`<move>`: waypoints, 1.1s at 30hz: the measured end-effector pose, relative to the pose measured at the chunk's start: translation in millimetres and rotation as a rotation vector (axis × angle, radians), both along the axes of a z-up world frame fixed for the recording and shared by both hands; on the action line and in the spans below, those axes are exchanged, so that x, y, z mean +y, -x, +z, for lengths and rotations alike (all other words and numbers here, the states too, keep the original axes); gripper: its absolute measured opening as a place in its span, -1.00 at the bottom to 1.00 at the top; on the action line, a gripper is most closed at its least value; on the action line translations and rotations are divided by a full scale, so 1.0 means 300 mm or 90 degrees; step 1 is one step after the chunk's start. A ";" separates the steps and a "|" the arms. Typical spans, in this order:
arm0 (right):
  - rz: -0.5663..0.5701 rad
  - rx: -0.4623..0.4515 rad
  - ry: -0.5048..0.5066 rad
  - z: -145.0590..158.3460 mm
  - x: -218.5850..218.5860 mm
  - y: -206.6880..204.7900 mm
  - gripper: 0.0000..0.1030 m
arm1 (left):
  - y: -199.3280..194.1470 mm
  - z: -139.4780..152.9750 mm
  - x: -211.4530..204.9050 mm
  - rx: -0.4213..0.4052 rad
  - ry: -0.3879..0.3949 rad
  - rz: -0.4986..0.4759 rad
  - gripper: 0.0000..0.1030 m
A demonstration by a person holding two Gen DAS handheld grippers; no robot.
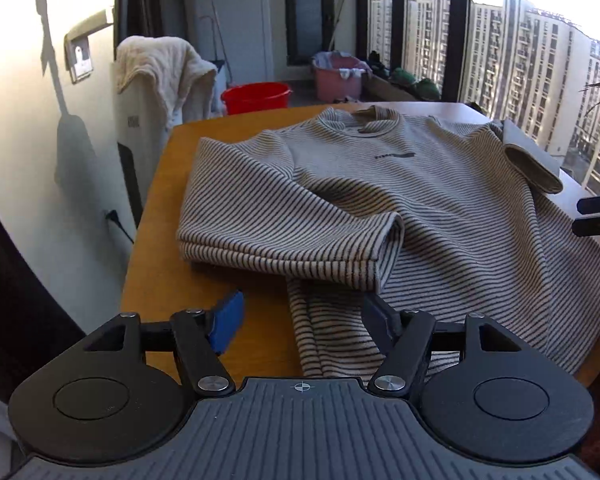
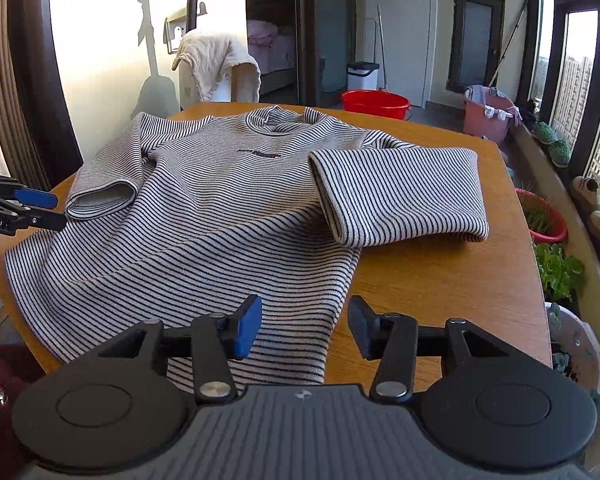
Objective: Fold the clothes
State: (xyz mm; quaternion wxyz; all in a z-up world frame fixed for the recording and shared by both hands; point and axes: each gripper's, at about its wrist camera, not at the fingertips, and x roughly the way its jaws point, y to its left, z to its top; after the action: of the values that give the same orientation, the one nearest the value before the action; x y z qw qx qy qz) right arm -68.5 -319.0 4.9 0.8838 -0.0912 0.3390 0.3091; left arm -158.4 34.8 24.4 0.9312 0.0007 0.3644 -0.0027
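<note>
A grey sweater with thin dark stripes (image 1: 420, 200) (image 2: 220, 208) lies front up on the wooden table (image 1: 168, 272) (image 2: 440, 280), collar at the far side. One sleeve (image 1: 292, 236) is folded in at the left side. The other sleeve (image 2: 400, 196) lies bent at the right side, partly on bare wood. My left gripper (image 1: 304, 320) (image 2: 46, 209) is open over the hem's near left corner, the cloth between its fingers and no pad pressing it. My right gripper (image 2: 304, 326) (image 1: 596, 216) is open over the hem's near right corner, gripping nothing.
A towel (image 1: 160, 68) hangs over a white appliance behind the table. A red bucket (image 1: 256, 98) and a pink basin (image 1: 340, 78) stand on the floor beyond. Potted plants (image 2: 556, 264) line the window side, right of the table edge.
</note>
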 end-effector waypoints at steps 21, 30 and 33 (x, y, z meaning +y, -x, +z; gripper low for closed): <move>-0.075 -0.006 -0.030 -0.026 0.138 -0.314 0.39 | -0.353 -0.075 -0.001 -0.034 0.035 0.035 0.61; -0.105 -0.012 -0.034 -0.044 0.153 -0.391 0.41 | -0.446 -0.081 0.016 -0.041 0.031 0.059 0.70; -0.134 -0.010 -0.057 -0.039 0.119 -0.354 0.53 | -0.412 -0.077 0.023 -0.042 0.037 0.068 0.89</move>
State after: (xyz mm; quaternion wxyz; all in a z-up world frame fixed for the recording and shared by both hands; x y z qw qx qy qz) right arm 37.7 -283.4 -6.7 0.9172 -0.0179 0.3256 0.2291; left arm -34.7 41.6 1.2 0.9411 -0.0461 0.3330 0.0366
